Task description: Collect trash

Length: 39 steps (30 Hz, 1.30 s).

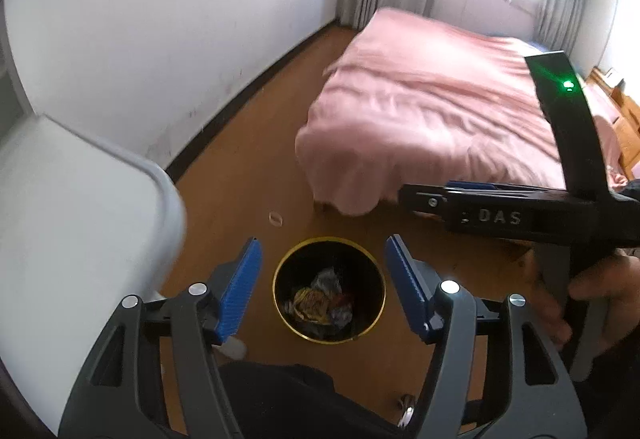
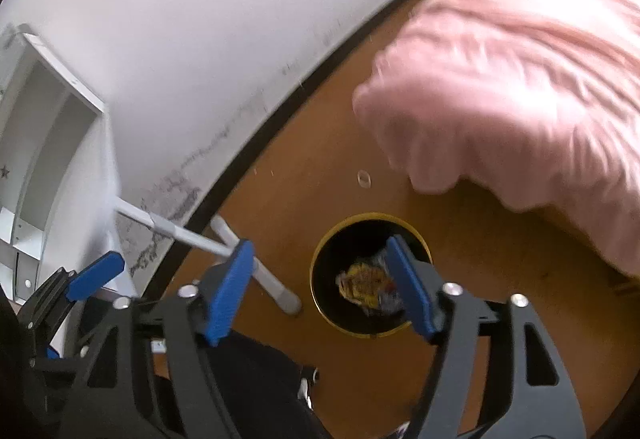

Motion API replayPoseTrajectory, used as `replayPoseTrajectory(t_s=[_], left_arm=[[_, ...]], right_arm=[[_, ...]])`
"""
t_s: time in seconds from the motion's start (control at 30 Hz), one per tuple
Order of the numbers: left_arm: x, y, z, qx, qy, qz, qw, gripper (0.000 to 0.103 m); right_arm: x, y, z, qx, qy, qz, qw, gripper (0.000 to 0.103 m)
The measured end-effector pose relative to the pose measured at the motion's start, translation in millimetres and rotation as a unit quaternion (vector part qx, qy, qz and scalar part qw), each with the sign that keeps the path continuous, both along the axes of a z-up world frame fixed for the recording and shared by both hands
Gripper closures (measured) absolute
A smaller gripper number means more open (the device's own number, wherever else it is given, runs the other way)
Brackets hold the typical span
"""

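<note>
we're holding both the left gripper (image 1: 324, 289) and right gripper (image 2: 320, 289) spread wide, grasping nothing, hovering over the trash bin (image 1: 282, 271) with wrappers (image 1: 316, 305) inside

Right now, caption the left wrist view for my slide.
Open left gripper poised above black bin holding crumpled trash, pink bed beyond.

black gold-rimmed bin (image 1: 362, 263), crumpled trash (image 1: 320, 301) inside
</note>
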State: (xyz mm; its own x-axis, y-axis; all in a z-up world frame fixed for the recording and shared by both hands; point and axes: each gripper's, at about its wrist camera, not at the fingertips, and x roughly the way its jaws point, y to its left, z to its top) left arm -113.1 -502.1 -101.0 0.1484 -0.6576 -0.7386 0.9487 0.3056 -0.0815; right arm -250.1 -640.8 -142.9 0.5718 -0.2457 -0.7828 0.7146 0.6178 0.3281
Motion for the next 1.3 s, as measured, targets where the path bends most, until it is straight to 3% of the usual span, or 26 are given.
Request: replayPoseTrajectory(t_s=[0.23, 0.33, 0.4, 0.53, 0.6, 0.73, 0.83, 0.93, 1.03, 1.3], left_arm=[[40, 88, 56, -0.050, -0.016, 0.083, 0.9952, 0.014], [64, 147, 70, -0.058, -0.045, 0.151, 0.9858, 0.011], [80, 188, 75, -0.056, -0.069, 0.207, 0.9742, 0.010], [111, 281, 76, -0.042, -0.092, 0.330, 0.9386, 0.010], [122, 330, 74, -0.035, -0.093, 0.388, 0.9162, 0.010], [128, 397, 78, -0.024, -0.100, 0.469, 0.8774, 0.010], [124, 436, 80, -0.031, -0.096, 0.513, 0.8528, 0.010], [126, 465, 83, -0.036, -0.089, 0.532, 0.8413, 0.010], [120, 476, 84, -0.031, -0.093, 0.542, 0.8349, 0.009], [109, 493, 80, -0.025, -0.099, 0.555, 0.8258, 0.009]], right_arm=[[62, 61, 67, -0.073, -0.032, 0.094, 0.992, 0.026], [103, 100, 85, -0.091, -0.046, 0.150, 0.983, 0.026], [130, 128, 94, -0.101, -0.054, 0.190, 0.975, 0.026], [182, 195, 109, -0.120, -0.070, 0.276, 0.951, 0.026], [200, 225, 114, -0.128, -0.076, 0.308, 0.940, 0.026], [227, 278, 120, -0.129, -0.089, 0.365, 0.918, 0.026], [232, 314, 119, -0.144, -0.084, 0.395, 0.903, 0.026], [229, 341, 114, -0.166, -0.079, 0.418, 0.890, 0.026], [228, 357, 112, -0.167, -0.077, 0.432, 0.883, 0.026], [233, 380, 114, -0.168, -0.084, 0.449, 0.873, 0.025]])
